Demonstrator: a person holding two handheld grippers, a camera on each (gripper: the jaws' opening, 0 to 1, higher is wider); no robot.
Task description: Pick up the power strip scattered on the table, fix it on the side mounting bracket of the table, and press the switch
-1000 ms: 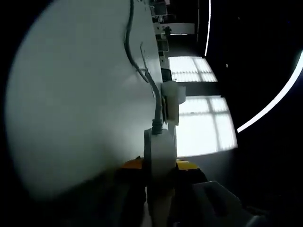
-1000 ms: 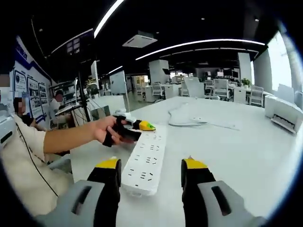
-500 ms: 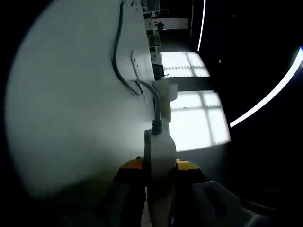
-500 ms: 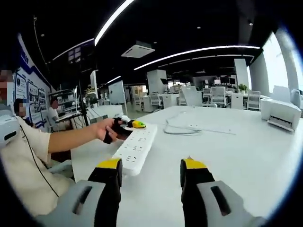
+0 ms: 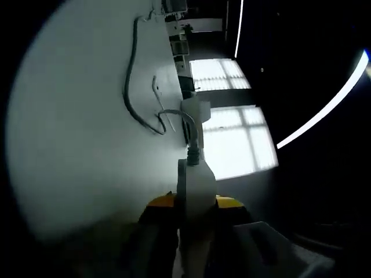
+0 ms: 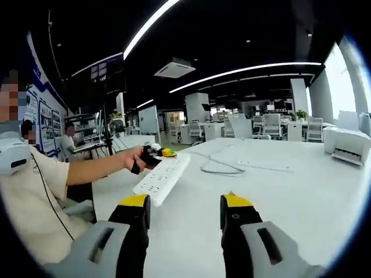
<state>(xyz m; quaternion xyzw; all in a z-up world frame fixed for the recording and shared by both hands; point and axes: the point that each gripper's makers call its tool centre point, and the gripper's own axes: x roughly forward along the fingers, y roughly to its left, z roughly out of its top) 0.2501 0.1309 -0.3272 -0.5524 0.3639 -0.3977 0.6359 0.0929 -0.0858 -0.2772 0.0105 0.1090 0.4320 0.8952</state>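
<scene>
Strip: long white plastic power strip [image 6: 160, 179], lifted clear of the broad white table [image 6: 301, 197] and tilted, its socket face up; in the right gripper view it runs from 9 o'clock toward the centre, its near end free in the air above the table edge.
Left gripper: black two-jaw gripper with yellow tips [image 5: 196, 204], closed on the strip's end [image 5: 196, 184]; in the left gripper view the white body rises between the jaws from 6 o'clock. In the right gripper view the same gripper [image 6: 156, 152] sits at the strip's far end, held in a gloved hand [image 6: 141, 158].
Cable: grey power cord [image 5: 134, 101], leaving the strip's end through a dark strain relief, looping toward 11 o'clock across the table surface; in the right gripper view it lies as a flat loop [image 6: 223, 168] just right of centre.
Right gripper: black jaws with yellow tips [image 6: 184, 204], standing wide apart at 6 o'clock, gripping nothing, apart from the strip and over the table's near part.
Person: cream short-sleeved shirt [image 6: 29, 214] at 8 o'clock, forearm stretched out to the strip.
Room: white box-like printer [image 6: 346, 146] on the table at 3 o'clock; white office chairs [image 6: 272, 124] beyond the far edge; bright windows [image 5: 232, 147] right of the table in the left gripper view.
</scene>
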